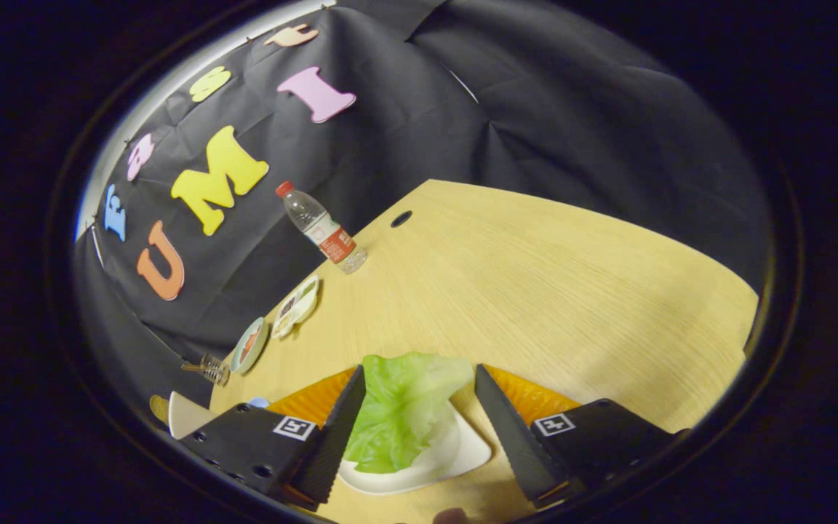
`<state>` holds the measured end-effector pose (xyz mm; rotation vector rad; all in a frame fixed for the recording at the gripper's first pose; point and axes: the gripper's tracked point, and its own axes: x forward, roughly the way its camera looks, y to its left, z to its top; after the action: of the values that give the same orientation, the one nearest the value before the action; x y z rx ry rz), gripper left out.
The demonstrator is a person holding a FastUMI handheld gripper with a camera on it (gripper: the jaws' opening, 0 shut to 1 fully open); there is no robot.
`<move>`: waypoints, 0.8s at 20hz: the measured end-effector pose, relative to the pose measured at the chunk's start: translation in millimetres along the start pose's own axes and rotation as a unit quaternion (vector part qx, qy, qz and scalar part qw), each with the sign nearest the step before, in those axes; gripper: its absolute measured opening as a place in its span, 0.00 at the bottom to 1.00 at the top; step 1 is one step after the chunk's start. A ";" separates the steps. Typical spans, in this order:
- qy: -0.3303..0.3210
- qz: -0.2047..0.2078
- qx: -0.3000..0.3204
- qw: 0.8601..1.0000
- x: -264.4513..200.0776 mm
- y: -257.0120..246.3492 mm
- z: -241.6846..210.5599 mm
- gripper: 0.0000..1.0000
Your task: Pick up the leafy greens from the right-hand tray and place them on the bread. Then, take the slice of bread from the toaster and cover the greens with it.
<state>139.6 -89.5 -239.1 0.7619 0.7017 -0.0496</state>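
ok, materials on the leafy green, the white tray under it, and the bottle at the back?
Leafy green: thin, crinkled and matte, maybe real, maybe soft plastic; it lies between the open gripper fingers, one fingertip at its edge.
White tray: smooth, slightly glossy, probably plastic or melamine.
Bottle: clear see-through plastic with a coloured cap.

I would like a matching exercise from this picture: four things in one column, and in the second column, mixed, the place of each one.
Things:
1. leafy greens
2. water bottle
3. orange tray
4. white plate

Places:
A. under the plate, showing beside both fingers
B. far across the table, near the black cloth wall
C. on the white plate, between the open gripper fingers
D. directly beneath the greens

Pairs: 1-C, 2-B, 3-A, 4-D
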 end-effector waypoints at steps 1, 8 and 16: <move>-0.001 0.002 0.006 1.000 1.6 -0.1 1.8 0.82; -0.012 -0.012 0.015 1.000 12.1 -14.6 13.3 0.14; -0.068 0.048 -0.013 0.996 -35.3 36.1 31.9 0.00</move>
<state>140.6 -90.9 -179.4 0.7587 0.5358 -0.0052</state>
